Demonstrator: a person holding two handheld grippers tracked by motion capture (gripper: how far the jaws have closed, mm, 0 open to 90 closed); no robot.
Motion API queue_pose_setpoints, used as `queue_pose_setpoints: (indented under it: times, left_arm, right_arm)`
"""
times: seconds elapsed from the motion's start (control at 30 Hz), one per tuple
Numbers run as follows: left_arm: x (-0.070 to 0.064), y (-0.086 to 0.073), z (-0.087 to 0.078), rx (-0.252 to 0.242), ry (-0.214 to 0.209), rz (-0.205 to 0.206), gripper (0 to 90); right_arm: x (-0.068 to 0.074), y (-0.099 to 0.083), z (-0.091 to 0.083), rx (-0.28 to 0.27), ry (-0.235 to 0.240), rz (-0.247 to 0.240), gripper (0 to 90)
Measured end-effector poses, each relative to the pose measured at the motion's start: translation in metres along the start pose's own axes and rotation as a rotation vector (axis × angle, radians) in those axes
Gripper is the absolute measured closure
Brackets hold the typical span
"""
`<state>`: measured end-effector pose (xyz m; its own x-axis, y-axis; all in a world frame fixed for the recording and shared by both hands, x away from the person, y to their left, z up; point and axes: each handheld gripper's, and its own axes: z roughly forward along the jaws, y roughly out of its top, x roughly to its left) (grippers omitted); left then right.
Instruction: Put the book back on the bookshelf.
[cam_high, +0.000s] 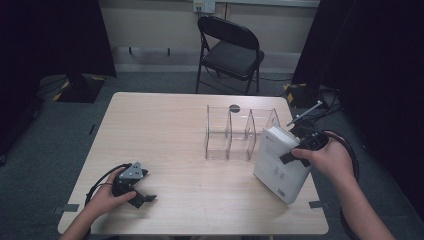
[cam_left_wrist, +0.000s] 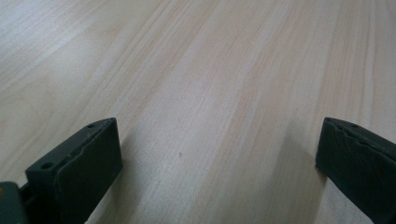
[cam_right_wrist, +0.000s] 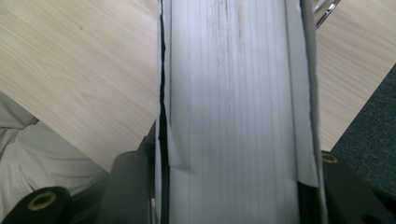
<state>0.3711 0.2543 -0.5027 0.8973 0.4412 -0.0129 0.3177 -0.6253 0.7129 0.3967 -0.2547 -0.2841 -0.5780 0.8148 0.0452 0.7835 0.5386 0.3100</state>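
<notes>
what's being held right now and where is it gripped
The right gripper holds a white book by its upper edge, jaws clamped across its thickness. The left gripper is open on the table, holding nothing.

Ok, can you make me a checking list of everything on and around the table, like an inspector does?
Surface: pale wooden table, no marks or spills seen.
Job's things: thick white book held tilted, its lower corner near the table's right edge; clear plastic rack with upright dividers behind it, slots empty.
Clutter: nothing seen.
Grippers: right gripper clamps the book, page edges between its jaws; left gripper rests near the front left corner, jaws wide apart, holding nothing.
Cables: black cable loops from the left gripper; another trails from the right.
Surroundings: black folding chair, dark curtains, grey floor.
</notes>
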Motion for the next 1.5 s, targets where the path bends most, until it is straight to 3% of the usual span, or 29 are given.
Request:
queue_pose_setpoints:
  times: [0.9, 1.07, 1.5]
  left_arm:
    - [0.0, 0.0, 0.0, 0.001, 0.0, 0.001, 0.0]
    - [0.0, 0.0, 0.0, 0.001, 0.0, 0.002, 0.0]
    - [0.0, 0.0, 0.0, 0.001, 0.0, 0.003, 0.0]
  right_arm:
    - [-0.008, 0.016, 0.004, -0.001, -0.038, 0.077, 52.3]
    - [-0.008, 0.021, 0.002, 0.006, -0.032, 0.13, 52.5]
    - [-0.011, 0.031, 0.001, -0.004, -0.045, 0.141, 52.6]
